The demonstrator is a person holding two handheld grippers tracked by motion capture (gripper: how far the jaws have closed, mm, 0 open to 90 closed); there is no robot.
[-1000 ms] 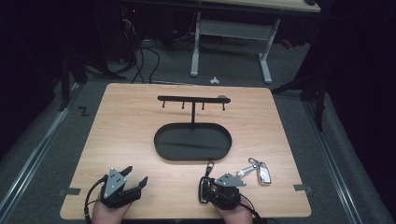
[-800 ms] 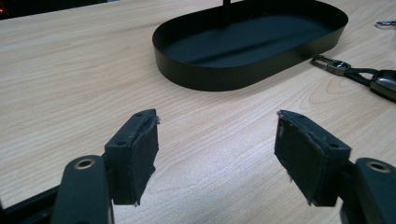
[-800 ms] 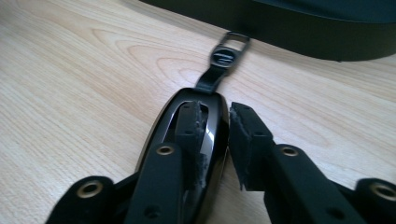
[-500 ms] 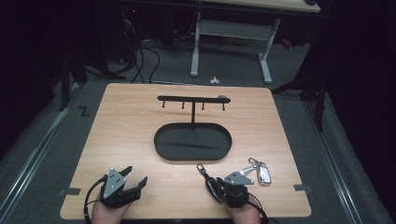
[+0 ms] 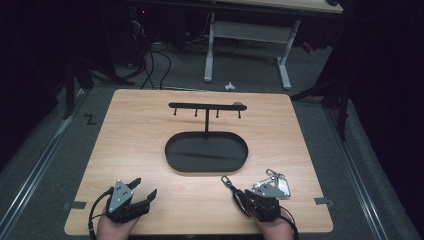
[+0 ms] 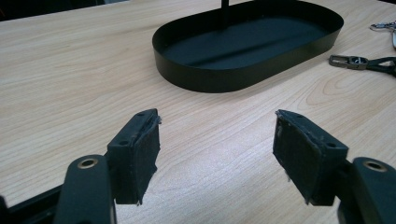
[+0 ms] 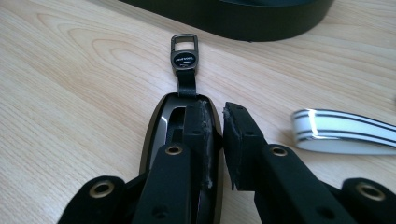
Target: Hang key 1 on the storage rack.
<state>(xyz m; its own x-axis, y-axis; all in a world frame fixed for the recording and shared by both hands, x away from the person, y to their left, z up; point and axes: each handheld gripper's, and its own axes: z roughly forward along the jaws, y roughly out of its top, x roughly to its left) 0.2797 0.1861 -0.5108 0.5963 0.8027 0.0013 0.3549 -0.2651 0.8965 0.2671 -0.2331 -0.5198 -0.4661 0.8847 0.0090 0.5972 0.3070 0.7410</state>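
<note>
I am gripping the black key fob [image 7: 180, 135] in my right gripper [image 7: 215, 140], its jaws having just been closing on it; its long axis is running straight ahead toward the black hook stand's tray [image 5: 207, 152], strap clip [image 7: 185, 52] leading. My left gripper [image 6: 217, 154] is resting spread and idle on the tabletop [image 5: 140, 135], farther away.

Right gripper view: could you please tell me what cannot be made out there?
- Black key fob: its face is covered by the right tongs, which have just been closing, with the fob between them.
- White key fob: cut off by the right edge.
- Clasp lettering: too small to read.
</note>
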